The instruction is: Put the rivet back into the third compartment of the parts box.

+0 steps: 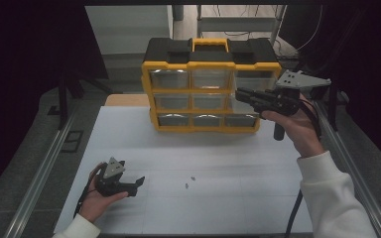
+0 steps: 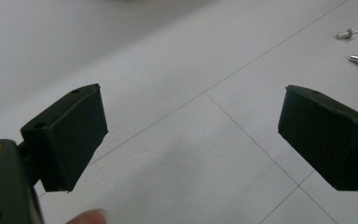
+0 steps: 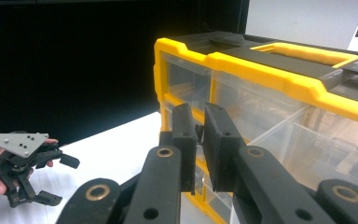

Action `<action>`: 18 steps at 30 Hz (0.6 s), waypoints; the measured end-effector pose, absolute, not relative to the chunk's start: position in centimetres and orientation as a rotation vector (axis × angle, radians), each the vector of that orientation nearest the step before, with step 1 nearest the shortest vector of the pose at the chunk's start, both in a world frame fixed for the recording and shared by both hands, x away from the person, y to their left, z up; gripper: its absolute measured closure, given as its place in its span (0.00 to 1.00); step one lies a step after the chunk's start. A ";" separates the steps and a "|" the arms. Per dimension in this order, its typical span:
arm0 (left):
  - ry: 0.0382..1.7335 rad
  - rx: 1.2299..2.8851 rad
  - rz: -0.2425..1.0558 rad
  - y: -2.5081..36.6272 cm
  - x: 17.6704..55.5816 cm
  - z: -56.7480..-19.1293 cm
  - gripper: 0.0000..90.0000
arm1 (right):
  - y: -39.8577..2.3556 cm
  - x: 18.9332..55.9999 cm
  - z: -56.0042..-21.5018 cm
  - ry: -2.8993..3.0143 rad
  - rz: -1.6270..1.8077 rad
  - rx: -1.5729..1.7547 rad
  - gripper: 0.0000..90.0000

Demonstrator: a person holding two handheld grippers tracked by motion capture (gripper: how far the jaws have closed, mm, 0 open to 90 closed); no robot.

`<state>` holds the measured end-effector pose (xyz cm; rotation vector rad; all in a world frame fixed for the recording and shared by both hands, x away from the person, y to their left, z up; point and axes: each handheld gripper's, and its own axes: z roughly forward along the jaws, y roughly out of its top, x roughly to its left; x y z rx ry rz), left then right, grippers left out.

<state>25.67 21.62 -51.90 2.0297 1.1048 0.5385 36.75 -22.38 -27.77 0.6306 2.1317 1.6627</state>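
We're pretty sure we're looking at a lab or workshop bench: white worktop (image 1: 218, 198) with metal rails (image 1: 39, 173) along its side edges, a yellow parts organizer (image 1: 206, 87) at the far edge, cables (image 1: 238, 33) behind, dark surroundings.

Most of the white surface (image 1: 218, 158) is wide open, so there's easy passage along the near edge and both sides. Only big blocker is the yellow drawer cabinet (image 1: 206, 84), sitting upright at the far edge. Two tiny metal pins (image 1: 189, 181) lie near the middle. The left gripper (image 1: 129, 184) rests by the near-left corner.
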 end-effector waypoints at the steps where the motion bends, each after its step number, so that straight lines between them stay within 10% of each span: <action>1: 1.105 2.030 0.538 21.6 25.7 -51.9 0.09 | -22.5 36.8 -27.7 2.128 1.660 0.634 0.92; 18: 1.105 2.029 0.537 21.6 25.7 -51.9 0.09 | -23.1 38.0 -27.2 2.095 1.649 0.678 0.92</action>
